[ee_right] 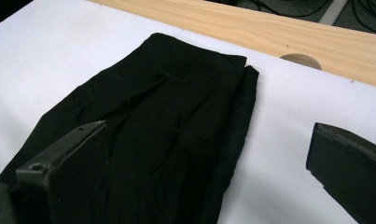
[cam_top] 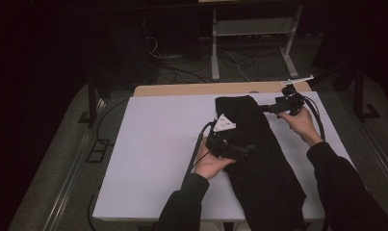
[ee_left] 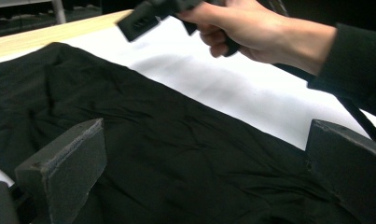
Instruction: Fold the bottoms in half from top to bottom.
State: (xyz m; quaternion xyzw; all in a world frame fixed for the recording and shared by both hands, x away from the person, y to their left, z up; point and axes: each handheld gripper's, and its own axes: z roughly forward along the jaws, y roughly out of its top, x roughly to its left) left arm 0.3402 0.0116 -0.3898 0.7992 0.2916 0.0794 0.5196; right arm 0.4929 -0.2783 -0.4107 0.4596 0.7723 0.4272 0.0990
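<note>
the black garment [cam_top: 259,159] lies lengthwise on the white table cover [cam_top: 153,154], folded narrow, its near end hanging over the cover's front edge. the left gripper [cam_top: 247,150] hovers over the garment's left edge, jaws spread wide, nothing between them. the right gripper [cam_top: 268,109] sits at the garment's far right edge, jaws likewise wide apart and empty. a wooden strip [ee_right: 251,25] runs beyond the garment's far end.

Both grippers, L [cam_top: 247,150] & R [cam_top: 267,109], jaws spread wide.
</note>
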